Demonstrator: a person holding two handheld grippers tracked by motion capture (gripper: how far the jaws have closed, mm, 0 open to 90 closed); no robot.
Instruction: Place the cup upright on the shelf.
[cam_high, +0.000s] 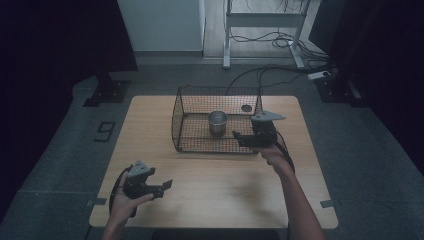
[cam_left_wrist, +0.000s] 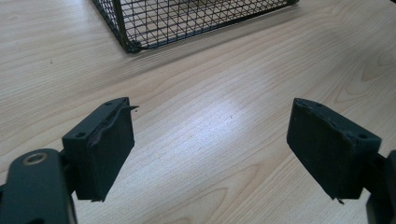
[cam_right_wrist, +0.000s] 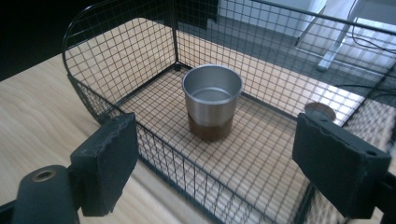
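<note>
A: Item one, metal cup (cam_high: 217, 122)?
B: Upright on the floor of the black wire basket (cam_high: 200, 95), far centre of the wooden table (cam_high: 150, 130). Nothing touches it.

A: Right gripper (cam_high: 239, 138)?
B: At the basket's near right edge, jaws parted and empty, pointing at the cup, which stands well beyond them in the right gripper view (cam_right_wrist: 212, 100).

A: Left gripper (cam_high: 166, 186)?
B: Near left of the table, apart from the basket. Jaws spread wide, bare wood between them (cam_left_wrist: 212, 140).
</note>
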